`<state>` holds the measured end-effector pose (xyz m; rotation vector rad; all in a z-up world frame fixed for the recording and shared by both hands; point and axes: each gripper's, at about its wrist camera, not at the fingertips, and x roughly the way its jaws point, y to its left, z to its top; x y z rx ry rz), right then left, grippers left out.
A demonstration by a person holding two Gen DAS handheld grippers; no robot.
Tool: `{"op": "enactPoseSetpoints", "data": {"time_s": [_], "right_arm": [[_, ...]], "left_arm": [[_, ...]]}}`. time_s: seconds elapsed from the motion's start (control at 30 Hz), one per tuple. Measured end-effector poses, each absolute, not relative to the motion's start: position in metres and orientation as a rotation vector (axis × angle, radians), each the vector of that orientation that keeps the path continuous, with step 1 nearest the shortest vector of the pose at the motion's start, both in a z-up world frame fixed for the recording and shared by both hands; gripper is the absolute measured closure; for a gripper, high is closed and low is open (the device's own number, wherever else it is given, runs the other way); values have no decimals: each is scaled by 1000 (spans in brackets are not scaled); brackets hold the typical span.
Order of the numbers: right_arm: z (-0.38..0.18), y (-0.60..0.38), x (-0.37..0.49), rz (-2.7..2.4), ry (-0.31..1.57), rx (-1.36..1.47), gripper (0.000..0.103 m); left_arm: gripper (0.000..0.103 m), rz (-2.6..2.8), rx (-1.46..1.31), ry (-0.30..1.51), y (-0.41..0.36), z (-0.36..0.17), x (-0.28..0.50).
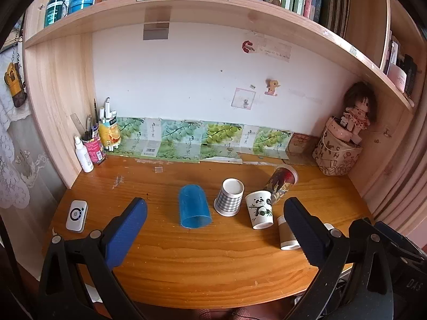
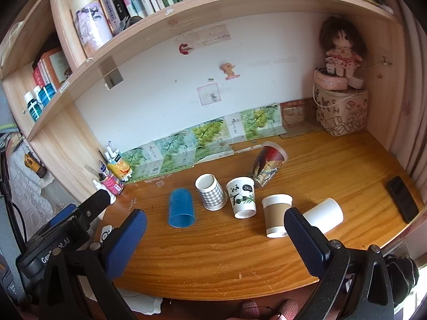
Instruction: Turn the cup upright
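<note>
Left claw [image 1: 214, 214]: released, its two blue-padded fingers [image 1: 125, 233] spread wide, held low over the front edge of the surface, nothing between them.
Right claw [image 2: 214, 226]: released too, fingers wide apart above the front edge; the left claw's black body shows at its left.
Surface [image 1: 213, 264]: orange-brown wooden desk top, scratched, set in a pale wood alcove with a white back wall.
Shelf [image 1: 186, 8]: pale wood board above the alcove, packed with books and a few teal bottles.
Patterned box [image 2: 343, 112]: beige lettered box in the back right corner, a brown-haired rag doll [image 2: 341, 50] sitting on top.
Back edge: row of green grape-print cartons [image 1: 186, 140] leaning against the wall.
Back left corner: tins of pens [image 1: 102, 136] and a white spray bottle [image 1: 83, 154].
Blue plastic cup [image 1: 194, 206]: upside down, mouth on the surface, mid-surface, left end of the cup row.
Grey checked paper cup [image 1: 229, 197]: upside down, just right of the blue one.
Panda-print paper cup [image 1: 259, 209]: upside down, next along.
Red and dark printed cup [image 1: 281, 184]: tilted, leaning behind the panda cup.
Brown-sleeved paper cup [image 2: 276, 214]: upside down, nearer the front edge.
Plain white cup [image 2: 324, 214]: lying on its side, touching the brown one's right.
Black phone [image 2: 403, 198]: flat by the right edge.
White remote-like device [image 1: 76, 215]: flat near the left edge.
</note>
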<state>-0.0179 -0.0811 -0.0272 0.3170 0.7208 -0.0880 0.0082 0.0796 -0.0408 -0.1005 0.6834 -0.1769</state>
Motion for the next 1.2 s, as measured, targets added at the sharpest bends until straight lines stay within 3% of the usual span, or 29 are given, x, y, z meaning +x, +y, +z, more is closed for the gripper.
{"op": "enactPoseSetpoints", "data": {"time_s": [0.57,0.87,1.2], "right_arm": [[-50,-126,1,-119,820,516,0],[-78,-177,51,-11,918,701,3],[-105,-224,119,47,1013,790,3]], "left_arm": [[1,-201,-61,700,58,-40,17],[1,-116,-28,647,27,-31,31],[1,-136,-1,735,-14,-46,69]]}}
